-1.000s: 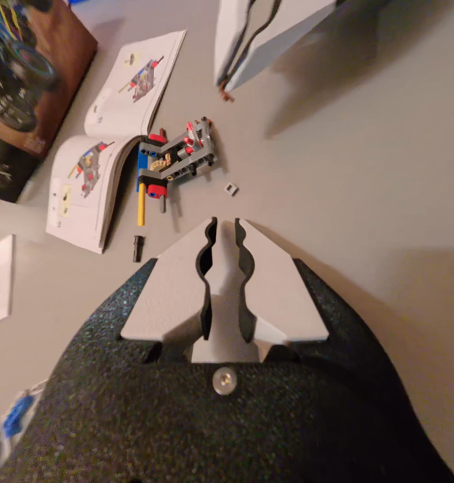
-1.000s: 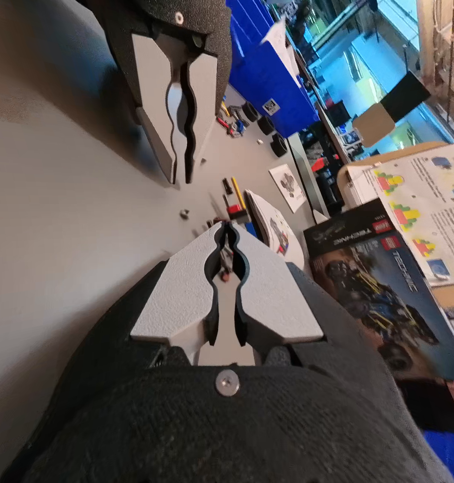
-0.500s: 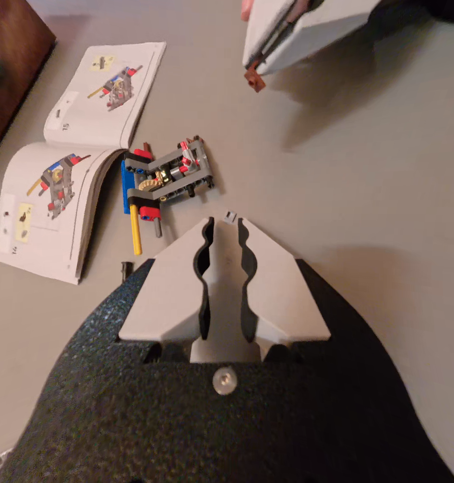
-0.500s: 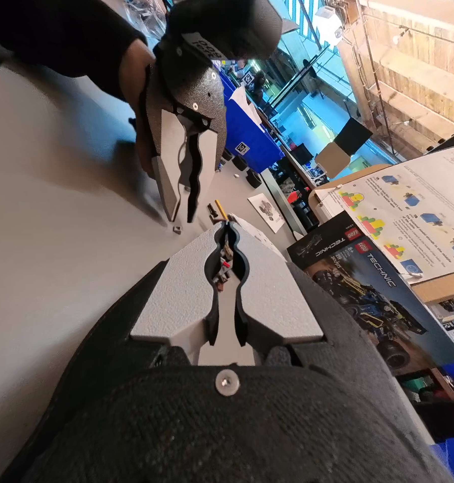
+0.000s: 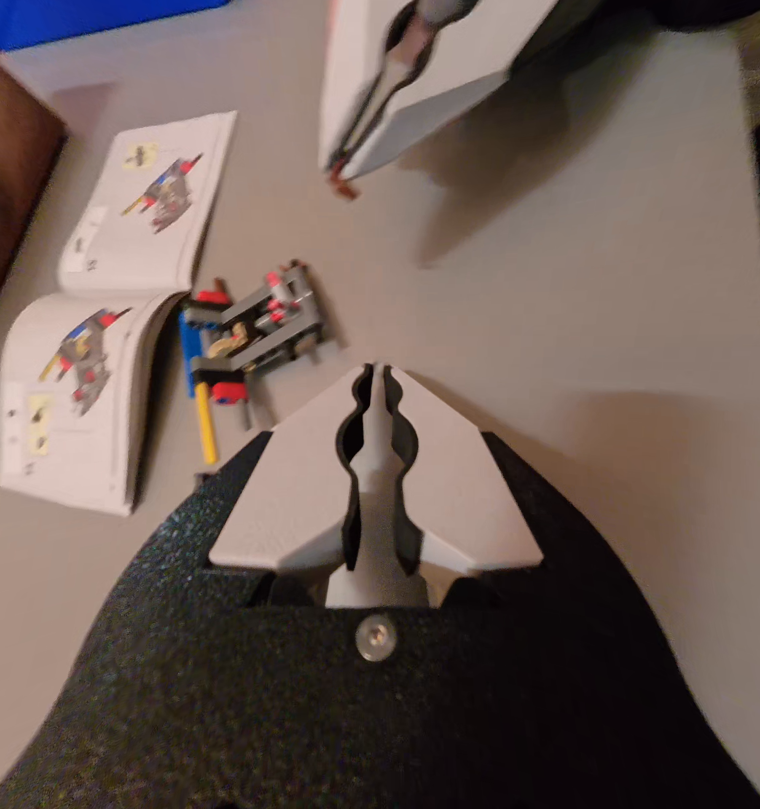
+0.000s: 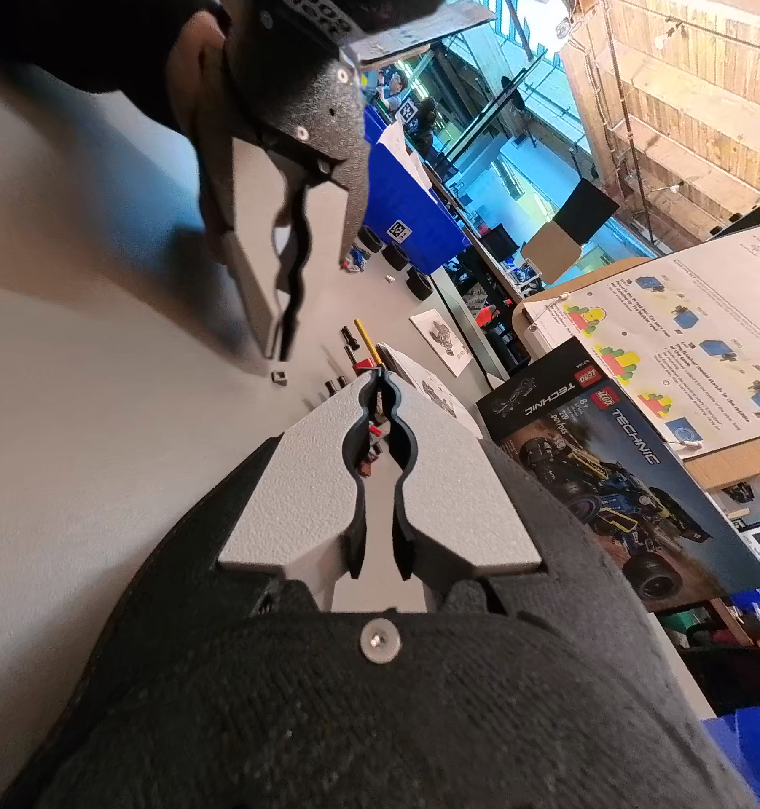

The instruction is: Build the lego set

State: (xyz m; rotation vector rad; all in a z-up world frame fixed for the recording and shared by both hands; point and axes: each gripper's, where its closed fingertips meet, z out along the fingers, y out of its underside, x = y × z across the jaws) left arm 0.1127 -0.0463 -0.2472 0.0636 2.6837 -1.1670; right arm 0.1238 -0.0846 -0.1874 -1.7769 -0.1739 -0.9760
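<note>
I'm seeing the grey worktop [image 5: 566, 284] carrying the open booklet [image 5: 106, 306], with the half-built model [image 5: 255, 332] lying just beside it. My left gripper [image 5: 378, 367] is hovering with its fingers nearly pressed together just above a small grey piece [image 6: 279, 377], while my right gripper [image 6: 378, 375] is pinching a small brown piece [image 5: 345, 186].

Grey table [image 5: 588, 306] — wooden plank wall [image 6: 697, 109], blue-lit windows [image 6: 514, 184] behind.

There were two tongs [image 5: 377, 370] [image 5: 341, 168], one open booklet [image 5: 106, 306], one part-built model [image 5: 255, 332], one set box [image 6: 623, 473] and one loose grey piece [image 6: 278, 377].
</note>
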